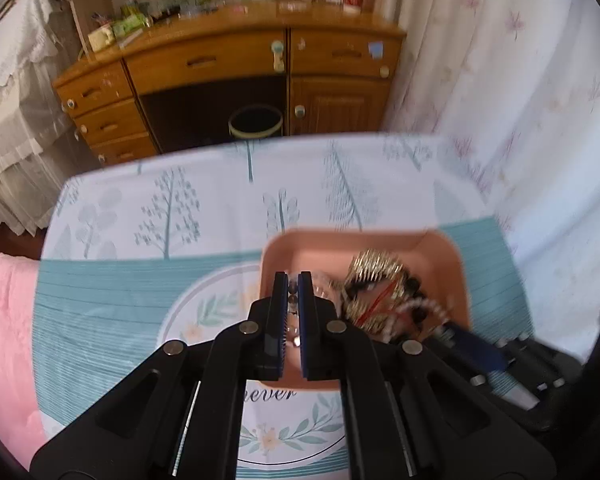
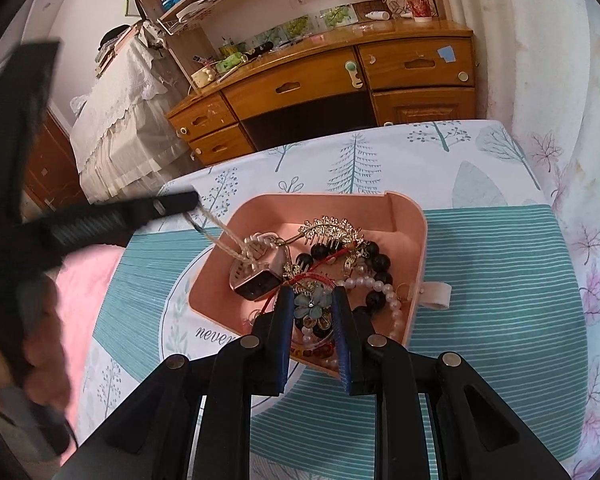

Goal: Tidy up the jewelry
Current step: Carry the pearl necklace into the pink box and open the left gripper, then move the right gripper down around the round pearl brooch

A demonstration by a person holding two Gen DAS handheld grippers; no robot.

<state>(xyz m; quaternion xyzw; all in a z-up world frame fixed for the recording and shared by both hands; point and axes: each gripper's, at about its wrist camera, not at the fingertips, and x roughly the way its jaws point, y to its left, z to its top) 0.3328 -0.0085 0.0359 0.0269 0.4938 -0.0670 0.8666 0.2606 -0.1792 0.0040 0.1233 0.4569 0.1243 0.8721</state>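
A pink tray point(image 2: 414, 216) on the table holds tangled jewelry: a gold comb point(image 2: 334, 226), black beads point(image 2: 376, 264), pearls point(image 2: 392, 300), a heart-shaped piece point(image 2: 256, 264) and a blue flower clip point(image 2: 312, 306). In the left wrist view the tray point(image 1: 300, 244) lies ahead. My left gripper point(image 1: 293, 280) is shut on a thin chain point(image 1: 291, 312); in the right wrist view that chain point(image 2: 220, 236) runs taut from the left fingers point(image 2: 176, 202) down to the heart piece. My right gripper point(image 2: 312, 296) is open, its fingers either side of the flower clip.
The table carries a tree-print cloth with teal stripes point(image 2: 500, 264). A pink cloth point(image 1: 4, 328) lies at its left. A wooden desk point(image 1: 228, 60) with drawers stands beyond, a bin point(image 1: 255, 120) under it. Curtains point(image 1: 520, 80) hang at the right.
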